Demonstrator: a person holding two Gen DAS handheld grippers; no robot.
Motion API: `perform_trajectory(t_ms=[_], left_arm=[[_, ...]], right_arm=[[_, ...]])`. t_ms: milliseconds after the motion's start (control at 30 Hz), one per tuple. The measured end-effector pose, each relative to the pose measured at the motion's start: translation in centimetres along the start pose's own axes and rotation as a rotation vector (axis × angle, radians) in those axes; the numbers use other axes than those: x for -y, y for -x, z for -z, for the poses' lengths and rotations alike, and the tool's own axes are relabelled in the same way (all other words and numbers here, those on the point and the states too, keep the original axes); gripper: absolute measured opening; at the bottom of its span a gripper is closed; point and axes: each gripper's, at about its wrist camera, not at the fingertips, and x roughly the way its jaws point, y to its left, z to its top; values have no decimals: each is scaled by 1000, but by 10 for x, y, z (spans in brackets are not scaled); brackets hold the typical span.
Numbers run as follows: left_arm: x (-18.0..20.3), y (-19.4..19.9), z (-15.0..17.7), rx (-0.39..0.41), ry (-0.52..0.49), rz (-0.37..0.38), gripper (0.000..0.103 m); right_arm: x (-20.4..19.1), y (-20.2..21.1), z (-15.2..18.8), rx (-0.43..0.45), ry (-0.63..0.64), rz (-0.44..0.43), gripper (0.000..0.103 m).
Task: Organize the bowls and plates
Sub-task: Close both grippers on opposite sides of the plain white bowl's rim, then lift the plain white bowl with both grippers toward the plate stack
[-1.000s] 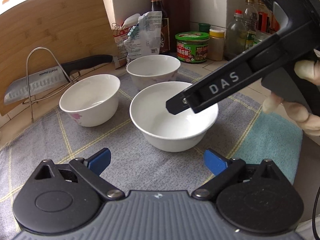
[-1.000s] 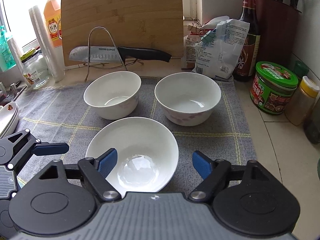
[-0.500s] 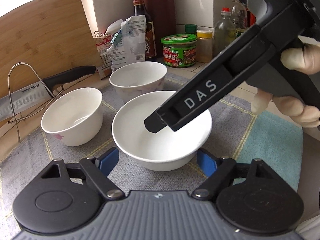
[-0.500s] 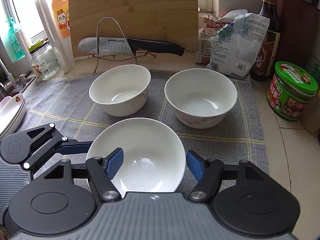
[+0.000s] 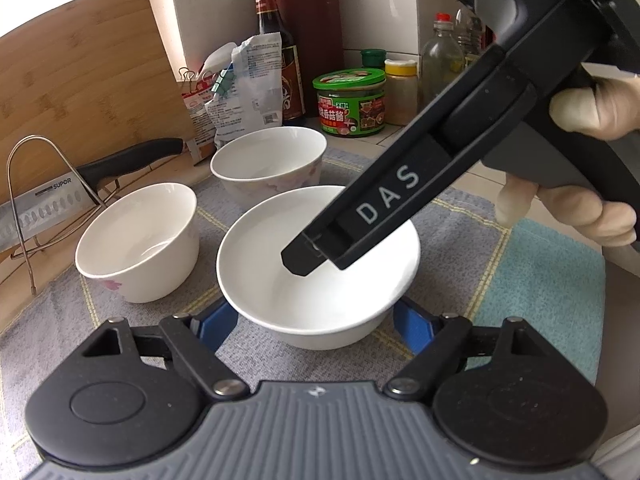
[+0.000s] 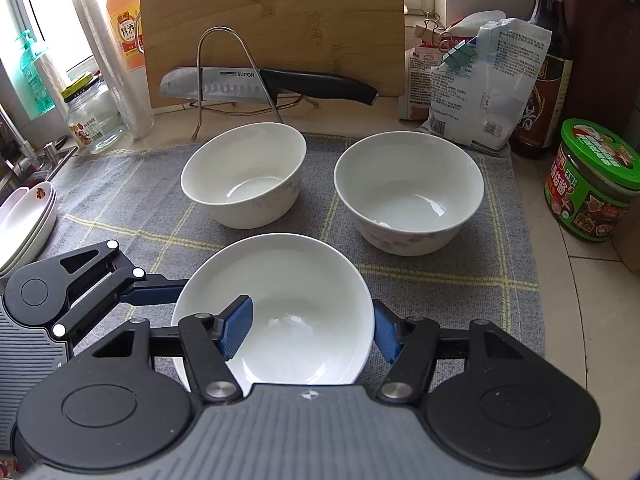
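Observation:
Three white bowls stand on a grey checked mat (image 6: 500, 264). The near bowl (image 6: 280, 304) (image 5: 316, 300) sits between both grippers. My right gripper (image 6: 312, 326) is open, its left blue pad (image 6: 236, 324) inside the bowl and its right pad outside the right rim. My left gripper (image 5: 312, 322) is open, its blue pads on either side of the bowl's base. The far left bowl (image 6: 244, 172) (image 5: 138, 240) and the far right bowl (image 6: 408, 188) (image 5: 268, 160) stand empty behind. A stack of white plates (image 6: 24, 224) lies at the left edge.
A knife on a wire rack (image 6: 264, 84) stands before a bamboo board (image 6: 272, 12). Bags (image 6: 480, 84), a dark sauce bottle (image 6: 548, 60) and a green-lidded jar (image 6: 592, 184) line the right. A glass jar (image 6: 92, 120) and an orange bottle are at the back left. A teal cloth (image 5: 540, 292) lies right.
Both grippers have moved in on the near bowl. The right gripper's left pad has dropped inside the rim, and the left gripper's pads now flank the bowl's base.

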Motion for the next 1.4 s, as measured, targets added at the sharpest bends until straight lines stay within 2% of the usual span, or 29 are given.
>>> perform_trajectory(t_ms=[467, 733, 1067, 1400], left_arm=[[-1, 19, 1, -18, 27, -10, 84], [-10, 42, 8, -32, 61, -28, 84], [-25, 74, 29, -45, 117, -83, 84], [-55, 106, 53, -66, 161, -156, 84]], right_arm=[[-14, 9, -2, -4, 31, -2, 68], [-34, 13, -3, -1, 41, -46, 68], [-77, 9, -9, 2, 99, -113, 69], [-128, -11, -22, -9, 165, -186, 69]])
